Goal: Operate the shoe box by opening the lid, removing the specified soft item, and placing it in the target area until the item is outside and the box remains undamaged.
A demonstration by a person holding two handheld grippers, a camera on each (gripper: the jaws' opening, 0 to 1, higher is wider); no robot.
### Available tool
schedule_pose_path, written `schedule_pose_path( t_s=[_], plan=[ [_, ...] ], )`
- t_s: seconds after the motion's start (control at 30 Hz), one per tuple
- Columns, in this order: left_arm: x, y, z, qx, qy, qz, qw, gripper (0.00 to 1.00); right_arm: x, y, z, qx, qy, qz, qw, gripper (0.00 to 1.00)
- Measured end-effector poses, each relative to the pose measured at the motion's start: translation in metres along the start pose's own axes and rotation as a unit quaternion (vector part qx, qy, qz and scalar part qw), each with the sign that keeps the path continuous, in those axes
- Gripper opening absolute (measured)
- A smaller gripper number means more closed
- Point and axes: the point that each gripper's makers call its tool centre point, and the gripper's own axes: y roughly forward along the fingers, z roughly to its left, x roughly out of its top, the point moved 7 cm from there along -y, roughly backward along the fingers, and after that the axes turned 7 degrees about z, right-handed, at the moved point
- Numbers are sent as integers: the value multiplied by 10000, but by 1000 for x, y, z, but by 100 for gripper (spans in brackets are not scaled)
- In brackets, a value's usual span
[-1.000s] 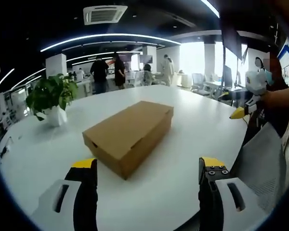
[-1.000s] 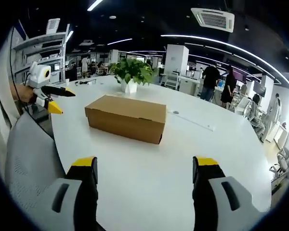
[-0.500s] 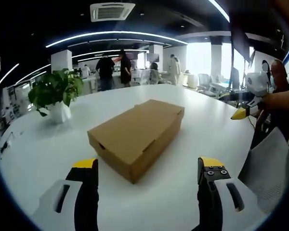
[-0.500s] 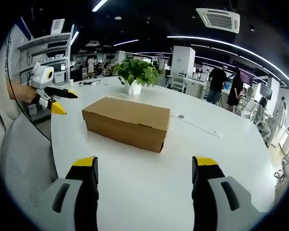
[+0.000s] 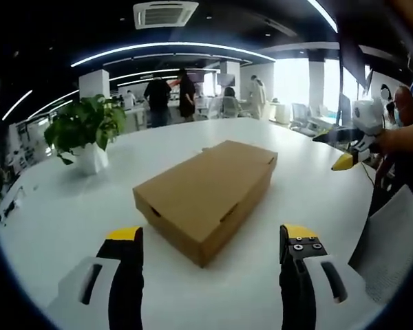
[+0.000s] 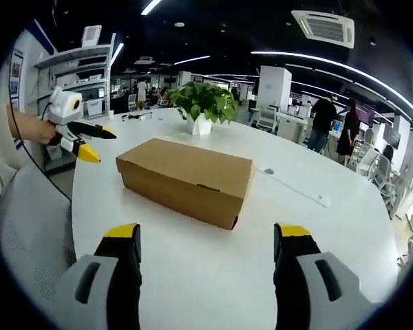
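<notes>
Brown cardboard shoe box (image 5: 208,195) (image 6: 186,178) lies flat on the white worktop (image 5: 55,220) (image 6: 213,275), lid shut, nothing taken out. You're at the approach step. Next move, by my reading: get a jaw tip under the lid's front edge and lift gently, with the other gripper steadying the base.

Left gripper (image 5: 210,242) points at one short end, jaws wide apart, empty. Right gripper (image 6: 206,238) faces a long side, jaws likewise apart, holding nothing. Neither touches the box. Potted plant (image 5: 85,130) (image 6: 204,108) stands beyond it.
</notes>
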Motion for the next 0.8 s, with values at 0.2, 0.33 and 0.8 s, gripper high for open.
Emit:
schedule_pose_path(
  t_s=[0.2, 0.33, 0.8],
  plan=[
    [0, 8, -1, 106, -28, 24, 9999, 83, 5, 12, -5, 125, -99, -1, 9999, 75],
    [-1, 15, -1, 136, -20, 14, 9999, 82, 10, 21, -10, 178, -192, -12, 9997, 75],
    [-4, 32, -10, 323, 34, 123, 9994, 80, 13, 52, -20, 484, -478, 111, 9976, 71]
  ],
)
